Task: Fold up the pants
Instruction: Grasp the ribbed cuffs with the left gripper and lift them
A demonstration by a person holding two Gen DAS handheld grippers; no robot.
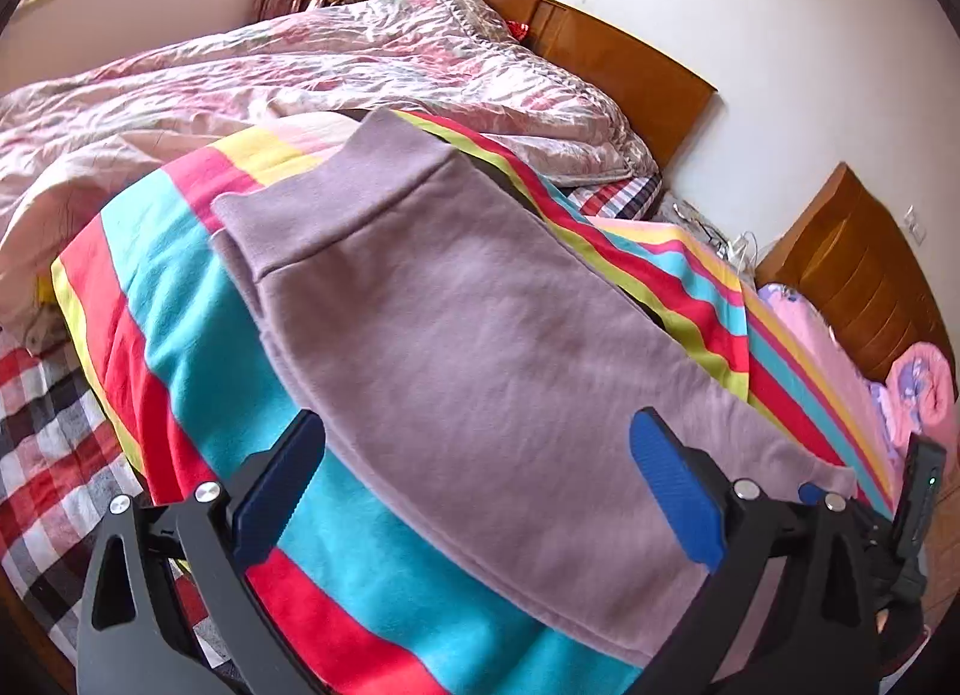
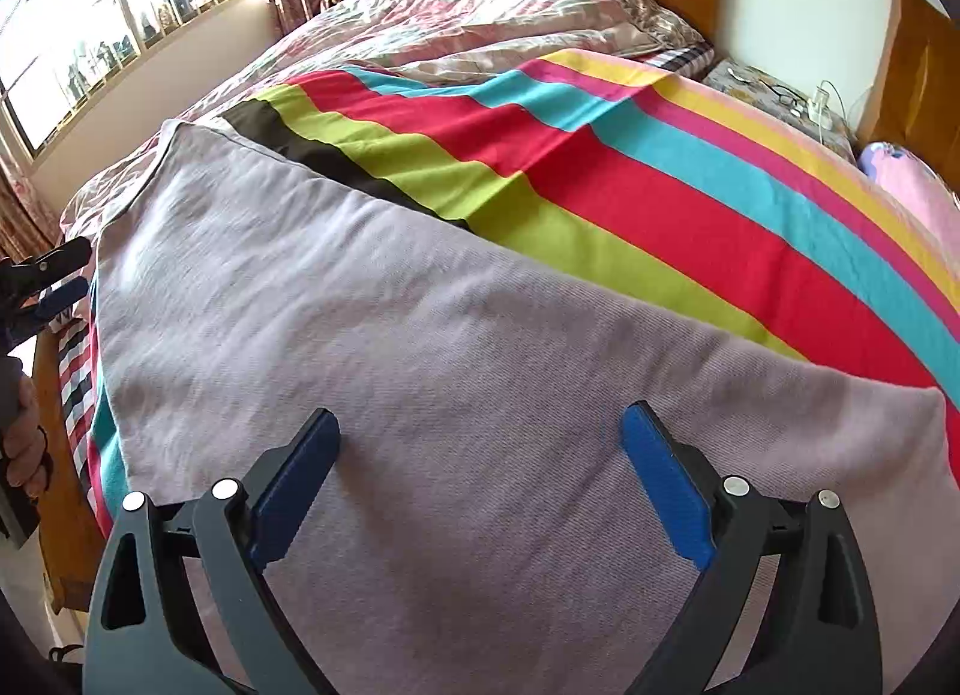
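Note:
Mauve-grey pants (image 1: pixel 480 347) lie flat on a striped blanket (image 1: pixel 180 299) on the bed, waistband at the far end, legs stacked toward me. My left gripper (image 1: pixel 480 485) is open and empty, its blue pads either side of the pants' near part, just above the cloth. In the right wrist view the pants (image 2: pixel 390 365) fill the near field. My right gripper (image 2: pixel 480 479) is open and empty over the leg end. The right gripper also shows at the left view's right edge (image 1: pixel 810 494), and the left gripper at the right view's left edge (image 2: pixel 57 281).
A rumpled pink floral quilt (image 1: pixel 270 83) covers the far half of the bed. A wooden headboard (image 1: pixel 600 53) stands against the wall, with a second one (image 1: pixel 852 275) to the right. A checked sheet (image 1: pixel 54 425) shows at the left. A window (image 2: pixel 90 5) is at the far left.

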